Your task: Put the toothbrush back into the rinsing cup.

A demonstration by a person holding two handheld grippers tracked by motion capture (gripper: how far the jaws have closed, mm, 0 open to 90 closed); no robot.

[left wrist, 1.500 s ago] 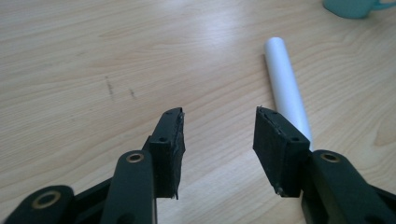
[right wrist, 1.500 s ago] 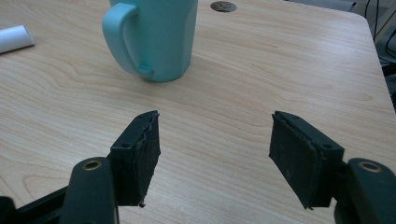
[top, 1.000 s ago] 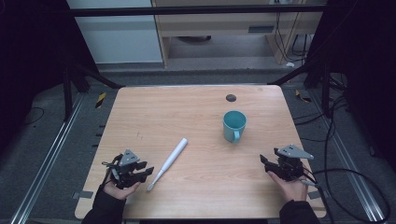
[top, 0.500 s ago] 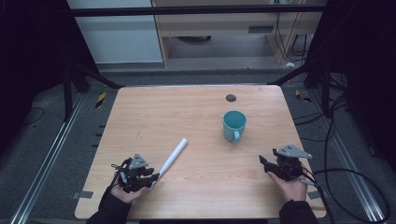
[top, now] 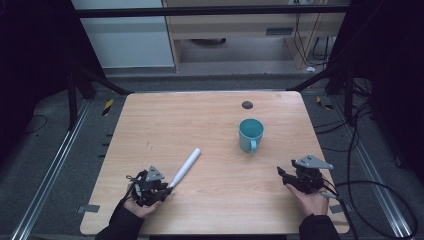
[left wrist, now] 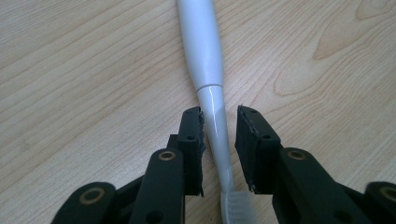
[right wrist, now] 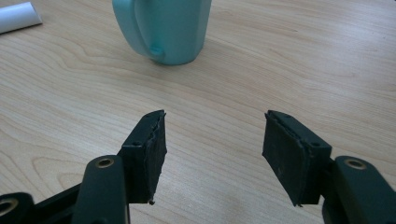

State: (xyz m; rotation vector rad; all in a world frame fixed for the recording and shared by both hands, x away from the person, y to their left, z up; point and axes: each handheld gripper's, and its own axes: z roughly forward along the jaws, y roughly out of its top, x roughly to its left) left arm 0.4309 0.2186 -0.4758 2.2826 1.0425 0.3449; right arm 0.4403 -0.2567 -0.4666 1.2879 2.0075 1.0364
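Wooden table [top: 210,125], dark floor around. White toothbrush [top: 184,167] lies flat at the near-left, long axis diagonal, handle toward the far-right. Left gripper [top: 162,189] has been closing; the left gripper view shows the neck touching one pad, a gap at the other, bristles [left wrist: 238,207] nearest. Right gripper [right wrist: 212,154], also closing, gapes empty before the teal mug [right wrist: 163,28].

A teal mug [top: 250,134] stands on the wooden table [top: 210,120], near a small dark disc [top: 247,105].

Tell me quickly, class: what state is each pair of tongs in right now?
Left tongs: closing around the white toothbrush neck, not yet clamped.
Right tongs: open, holding nothing, facing the teal mug.
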